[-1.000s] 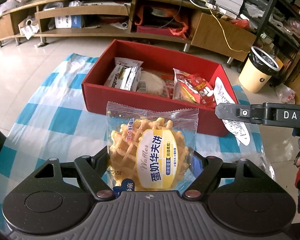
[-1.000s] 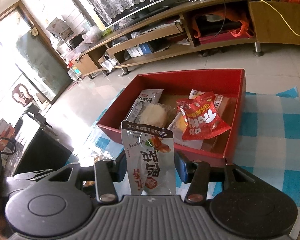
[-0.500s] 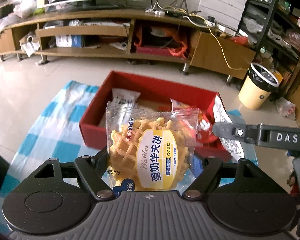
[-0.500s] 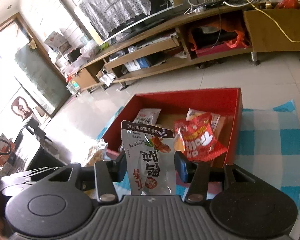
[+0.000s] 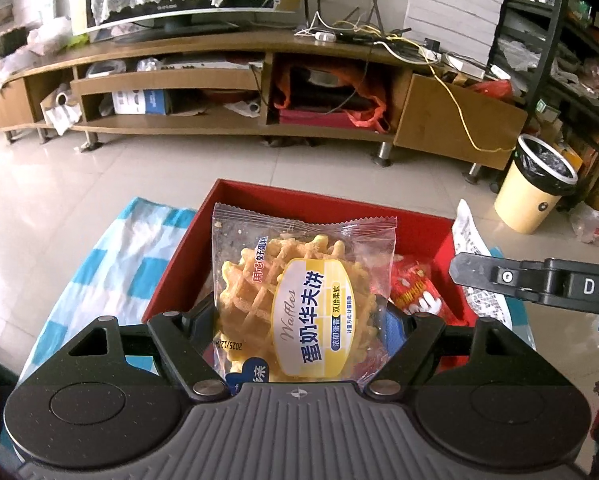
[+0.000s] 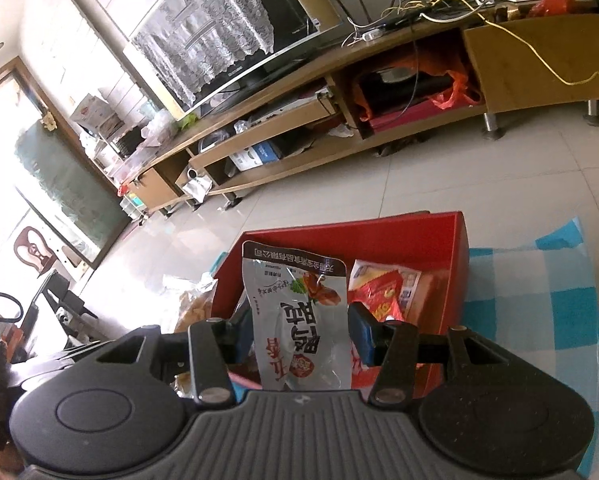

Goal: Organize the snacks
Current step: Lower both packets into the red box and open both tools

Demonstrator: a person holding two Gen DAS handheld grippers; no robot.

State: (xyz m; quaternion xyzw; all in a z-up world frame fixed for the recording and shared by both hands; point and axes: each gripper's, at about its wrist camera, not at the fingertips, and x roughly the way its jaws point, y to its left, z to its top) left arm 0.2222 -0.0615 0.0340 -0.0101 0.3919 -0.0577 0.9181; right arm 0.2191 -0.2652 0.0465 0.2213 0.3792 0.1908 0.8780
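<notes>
Fingers of the left gripper (image 5: 301,316) stand fairly wide apart, clamped on the two sides of a waffle packet (image 5: 299,304). It is a clear bag showing a golden grid waffle, with a yellow oval label reading "Waffles" and 蛋奶华夫饼. It hangs upright over the near wall of the red box (image 5: 171,280).

Across from it, the right gripper (image 6: 297,332) has its fingers drawn narrow on a silver pouch (image 6: 295,320) with a dark top band and large red and black Chinese characters seen upside down, also above the box's near edge.

Inside the box, past both packets, lies a red snack bag (image 6: 379,296). Beyond the box stands a long wooden TV cabinet (image 5: 227,80).
</notes>
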